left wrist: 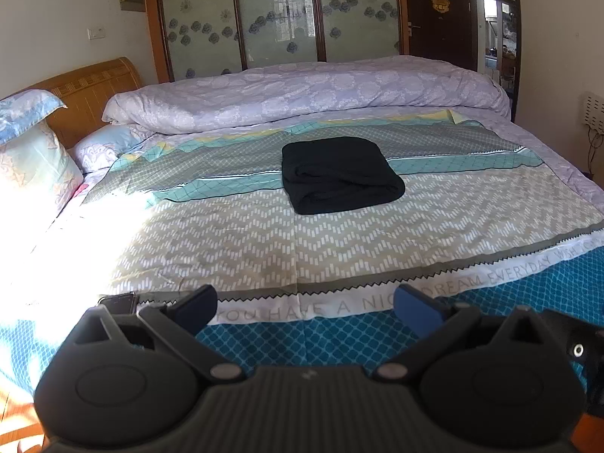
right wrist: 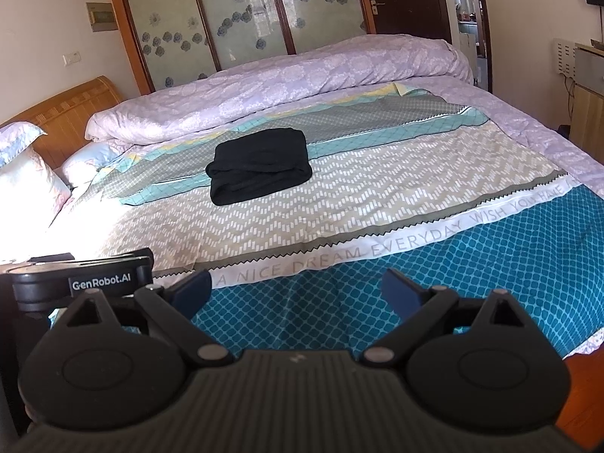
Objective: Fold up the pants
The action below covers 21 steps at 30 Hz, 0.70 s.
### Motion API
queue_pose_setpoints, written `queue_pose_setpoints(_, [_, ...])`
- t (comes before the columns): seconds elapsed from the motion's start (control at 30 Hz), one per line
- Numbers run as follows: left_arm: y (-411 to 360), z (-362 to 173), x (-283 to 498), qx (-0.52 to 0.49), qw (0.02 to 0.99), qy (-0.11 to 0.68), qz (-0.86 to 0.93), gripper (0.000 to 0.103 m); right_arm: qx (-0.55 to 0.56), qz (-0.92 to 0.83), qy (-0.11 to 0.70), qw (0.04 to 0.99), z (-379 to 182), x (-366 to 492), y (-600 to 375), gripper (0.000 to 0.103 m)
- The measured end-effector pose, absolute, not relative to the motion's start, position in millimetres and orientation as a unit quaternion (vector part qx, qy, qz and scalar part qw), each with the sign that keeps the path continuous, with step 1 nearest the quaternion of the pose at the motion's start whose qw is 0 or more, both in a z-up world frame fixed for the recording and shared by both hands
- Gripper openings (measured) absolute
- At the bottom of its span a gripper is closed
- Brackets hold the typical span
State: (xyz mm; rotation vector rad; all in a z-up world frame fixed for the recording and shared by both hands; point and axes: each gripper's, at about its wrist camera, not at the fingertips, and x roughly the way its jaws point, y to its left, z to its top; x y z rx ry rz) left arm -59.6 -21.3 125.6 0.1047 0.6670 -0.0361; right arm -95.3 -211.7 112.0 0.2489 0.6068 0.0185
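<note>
The left gripper (left wrist: 305, 304) hangs over the near edge of the bed with its jaws spread wide and nothing between them. The right gripper (right wrist: 296, 288) is the same: released, empty, above the teal band of the bedspread (right wrist: 434, 275). Just beside the right gripper, on its left in the right wrist view, sits the body of the other tool, marked with a brand label.

Further out, past the white strip of printed words and the grey zigzag panel, the pants (left wrist: 338, 175) lie near the middle of the bed, well apart from both grippers. They are black and already form a compact, roughly square bundle, with rolled layers showing along the near side. Beyond them a lilac quilt (left wrist: 302, 90) is heaped along the far side, and pillows (left wrist: 34, 151) rest by the wooden headboard at the left.

Judging by that bundle, the folding looks done, or nearly so, and this is the stand-off at the end. If anything is left, it calls for reaching forward across the bedspread to square the loose near edge, both grippers closing only once at the cloth.
</note>
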Motion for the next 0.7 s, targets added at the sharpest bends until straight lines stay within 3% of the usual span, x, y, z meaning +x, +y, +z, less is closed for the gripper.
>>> queue_pose_setpoints(0.7, [-19.8,125.8,-58.8,0.046,0.942,0.331,-0.016,0.103,0.120,0.009,0.296,0.948,111.3,-96.0,-208.7,0.098])
